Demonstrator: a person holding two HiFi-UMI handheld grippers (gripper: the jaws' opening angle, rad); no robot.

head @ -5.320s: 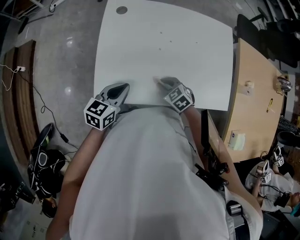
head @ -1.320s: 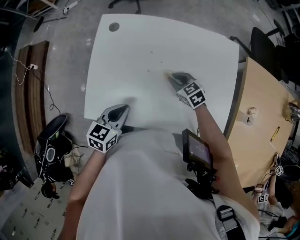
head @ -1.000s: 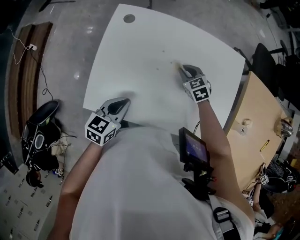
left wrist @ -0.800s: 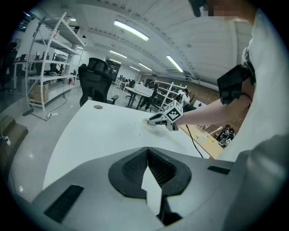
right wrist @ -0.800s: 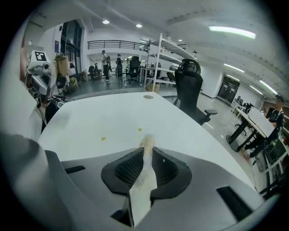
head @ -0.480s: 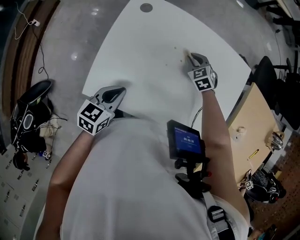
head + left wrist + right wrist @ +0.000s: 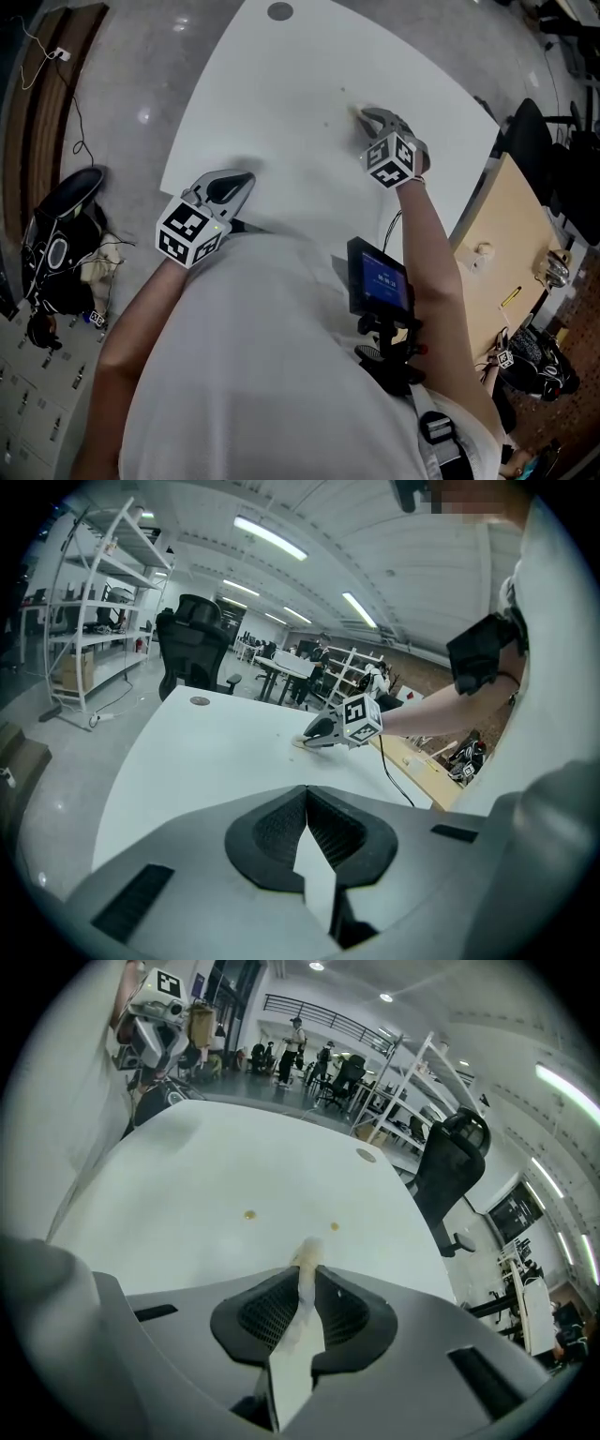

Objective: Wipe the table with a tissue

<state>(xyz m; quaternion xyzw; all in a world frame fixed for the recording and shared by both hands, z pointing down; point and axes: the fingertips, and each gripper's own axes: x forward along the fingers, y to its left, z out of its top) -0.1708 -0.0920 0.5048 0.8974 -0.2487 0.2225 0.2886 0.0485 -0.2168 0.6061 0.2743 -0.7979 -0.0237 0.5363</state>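
A crumpled white tissue point(image 7: 305, 1262) is pinched between the jaws of my right gripper point(image 7: 364, 116), its tip pressed on the white table point(image 7: 272, 84). Seen from the left gripper view, that tissue point(image 7: 301, 743) trails under the right gripper point(image 7: 316, 739). Two small yellowish spots point(image 7: 248, 1214) lie on the tabletop just beyond the tissue, and show faintly in the head view as spots point(image 7: 342, 91). My left gripper point(image 7: 240, 181) hovers at the table's near edge, shut with nothing in it.
A round cable hole point(image 7: 279, 11) sits at the table's far corner. A wooden desk point(image 7: 511, 248) with small items and a black office chair point(image 7: 530, 136) stand to the right. Bags and cables point(image 7: 61, 239) lie on the floor at left.
My right gripper has gone from the near edge out to the table's far right part with the tissue, and has rolled over the last second. The left gripper stays by the near edge.
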